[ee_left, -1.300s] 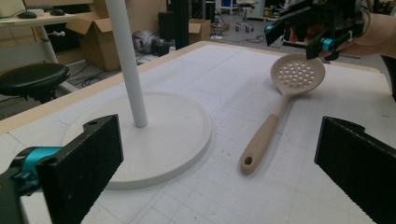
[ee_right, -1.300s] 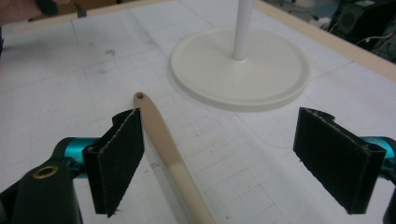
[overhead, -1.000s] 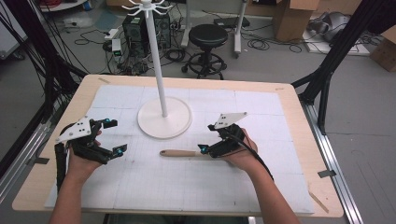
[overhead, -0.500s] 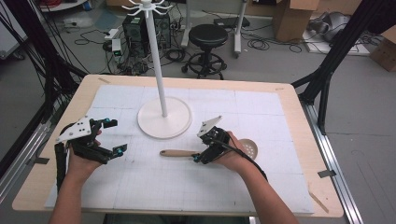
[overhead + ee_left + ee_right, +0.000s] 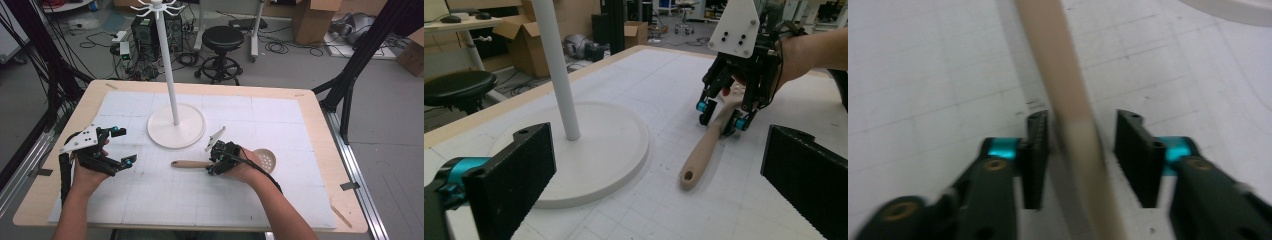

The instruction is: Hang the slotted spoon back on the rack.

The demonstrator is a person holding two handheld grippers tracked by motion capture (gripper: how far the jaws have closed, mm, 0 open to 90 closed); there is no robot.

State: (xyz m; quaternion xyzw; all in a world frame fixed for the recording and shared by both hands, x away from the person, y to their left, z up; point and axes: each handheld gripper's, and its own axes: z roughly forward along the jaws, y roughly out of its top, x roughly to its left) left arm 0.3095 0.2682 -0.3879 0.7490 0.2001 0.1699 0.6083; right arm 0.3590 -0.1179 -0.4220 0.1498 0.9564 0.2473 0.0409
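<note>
The slotted spoon [image 5: 220,163] lies flat on the mat, its handle between the parted pads [image 5: 1037,150] of the right gripper [image 5: 216,159], positioned for closing. The left gripper [image 5: 117,146] is held unclenched, well apart.

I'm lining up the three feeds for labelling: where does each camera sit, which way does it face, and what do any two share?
High view: above the person's side, facing forward and down on the table; both forearms, left gripper and right gripper show.
Left gripper view: on the left gripper, facing across the table past the white stand; its own wide-apart jaws show.
Right gripper view: on the right gripper, facing down; its jaws straddle the wooden spoon.
Shared: high and left gripper views both show the spoon, stand and right gripper.
</note>
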